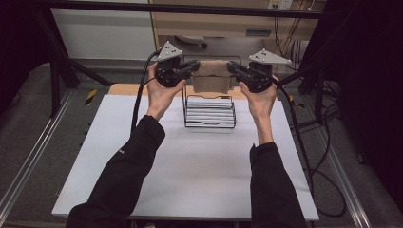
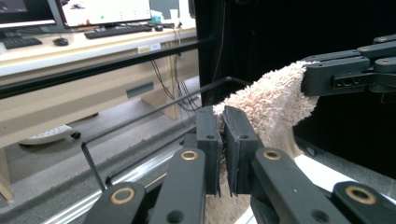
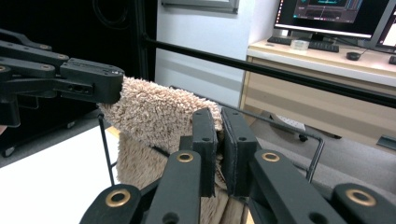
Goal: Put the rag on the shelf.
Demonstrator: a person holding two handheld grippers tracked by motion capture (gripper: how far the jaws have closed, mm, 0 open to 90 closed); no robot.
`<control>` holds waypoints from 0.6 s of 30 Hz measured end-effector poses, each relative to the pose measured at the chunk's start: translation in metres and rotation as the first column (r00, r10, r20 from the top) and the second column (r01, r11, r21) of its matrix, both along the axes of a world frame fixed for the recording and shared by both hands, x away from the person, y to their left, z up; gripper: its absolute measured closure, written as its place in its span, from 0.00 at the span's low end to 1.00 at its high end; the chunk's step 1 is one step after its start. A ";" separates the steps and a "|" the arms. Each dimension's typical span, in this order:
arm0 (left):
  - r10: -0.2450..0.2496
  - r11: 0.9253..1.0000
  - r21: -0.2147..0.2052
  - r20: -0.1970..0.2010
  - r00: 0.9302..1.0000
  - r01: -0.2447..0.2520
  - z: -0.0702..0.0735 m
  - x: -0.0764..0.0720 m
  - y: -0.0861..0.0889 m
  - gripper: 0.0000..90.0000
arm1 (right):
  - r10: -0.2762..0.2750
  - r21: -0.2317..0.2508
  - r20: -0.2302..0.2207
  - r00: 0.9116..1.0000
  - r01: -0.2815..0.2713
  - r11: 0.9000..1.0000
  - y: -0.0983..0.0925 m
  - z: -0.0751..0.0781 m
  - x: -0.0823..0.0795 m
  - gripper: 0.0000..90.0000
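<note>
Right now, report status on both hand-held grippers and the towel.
Left hand-held gripper and right hand-held gripper shut on towel corners. Towel stretched between them, draping over wire rack top bar. Nothing in the way.

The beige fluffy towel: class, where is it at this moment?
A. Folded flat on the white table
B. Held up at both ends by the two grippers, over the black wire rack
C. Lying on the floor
B: the beige fluffy towel is pinched by the left gripper and the right gripper, above the black wire rack.
</note>
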State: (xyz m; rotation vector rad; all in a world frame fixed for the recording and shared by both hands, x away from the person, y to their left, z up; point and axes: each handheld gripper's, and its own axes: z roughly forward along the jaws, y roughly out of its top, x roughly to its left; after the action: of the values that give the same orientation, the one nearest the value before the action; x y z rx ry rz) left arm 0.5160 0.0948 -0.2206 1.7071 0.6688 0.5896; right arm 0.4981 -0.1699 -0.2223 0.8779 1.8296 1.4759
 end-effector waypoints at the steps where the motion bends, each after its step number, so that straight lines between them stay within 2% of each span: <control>1: -0.003 1.000 0.002 -0.007 1.000 0.003 -0.001 -0.001 0.000 0.94 | 0.002 -0.007 -0.005 1.000 -0.002 1.000 0.000 -0.001 -0.001 0.94; 8: -0.011 1.000 0.015 -0.049 0.999 0.012 -0.006 -0.006 0.001 0.92 | 0.014 -0.035 -0.027 1.000 -0.015 0.999 0.000 -0.005 -0.008 0.93; 13: -0.012 0.999 0.032 -0.064 0.998 0.014 -0.011 -0.008 0.001 0.91 | 0.023 -0.047 -0.053 0.998 -0.025 0.999 -0.001 -0.012 -0.011 0.93; 18: -0.016 0.999 0.034 -0.074 0.997 0.018 -0.015 -0.011 0.002 0.89 | 0.025 -0.052 -0.058 0.998 -0.028 0.998 -0.001 -0.017 -0.012 0.93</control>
State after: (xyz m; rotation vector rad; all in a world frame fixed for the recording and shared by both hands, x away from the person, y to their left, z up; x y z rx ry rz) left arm 0.5045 0.0964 -0.2353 1.7723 0.6995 0.5311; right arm 0.4862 -0.1708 -0.2393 0.8818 1.9201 1.4247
